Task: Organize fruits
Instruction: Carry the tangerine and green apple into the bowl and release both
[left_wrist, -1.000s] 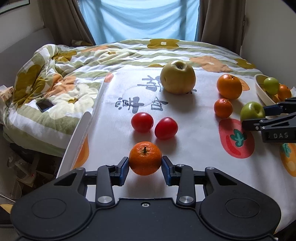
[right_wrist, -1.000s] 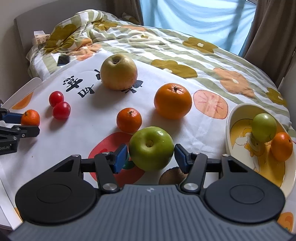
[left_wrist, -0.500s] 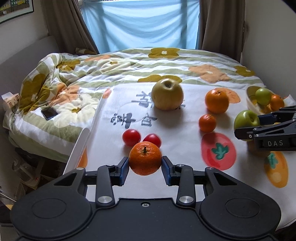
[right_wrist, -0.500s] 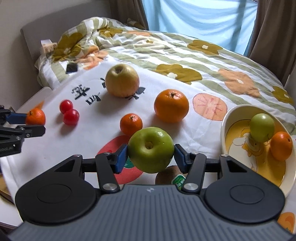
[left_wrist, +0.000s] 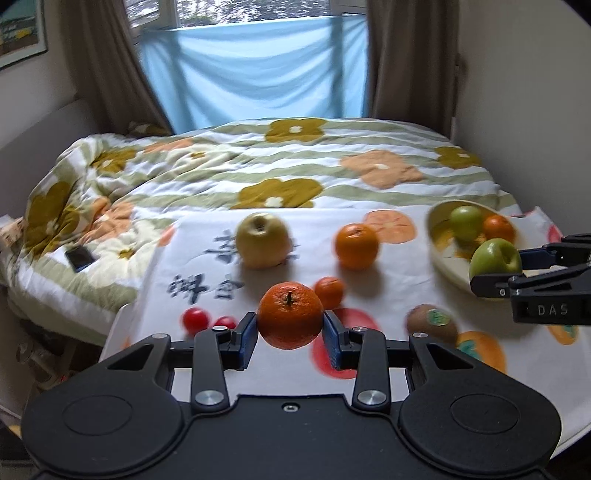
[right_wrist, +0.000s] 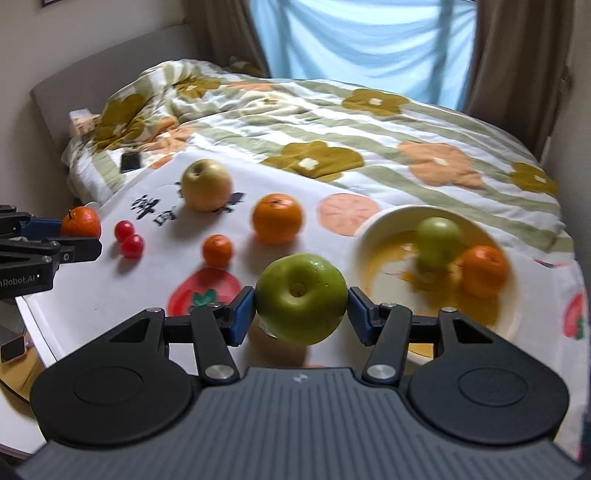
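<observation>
- Both grippers have risen since a second ago: my left gripper (left_wrist: 290, 325) has carried the mandarin (left_wrist: 290, 315) up off the cloth, and my right gripper (right_wrist: 301, 308) has lifted the green apple (right_wrist: 301, 298) toward the bowl (right_wrist: 373, 225).
- Left gripper is clamped on the mandarin, blue pads pressing its two sides; the fruit hangs above the printed cloth (left_wrist: 399, 275).
- Mandarin's stem points up, tipped slightly toward 12 o'clock; it is nearly round, a bit wider than tall, bright orange with pebbled skin.
- Right gripper is clamped on the green apple, which hangs in the air at about 8 o'clock from the bowl.
- Apple's dimple faces my camera, so its core axis runs roughly along the fingers; glossy yellow-green skin.
- Bowl holds a smaller green fruit (right_wrist: 439, 236) and an orange fruit (right_wrist: 484, 271), touching.
- On the cloth: a yellow pear-like apple (left_wrist: 263, 240) at 11 o'clock from the held mandarin, a large orange (left_wrist: 356, 245) at 1 o'clock, a small mandarin (left_wrist: 330, 292) just behind it, two cherry tomatoes (left_wrist: 195, 319) at 9 o'clock, a kiwi (left_wrist: 432, 323) at 3 o'clock.
- The background is motion-blurred.
</observation>
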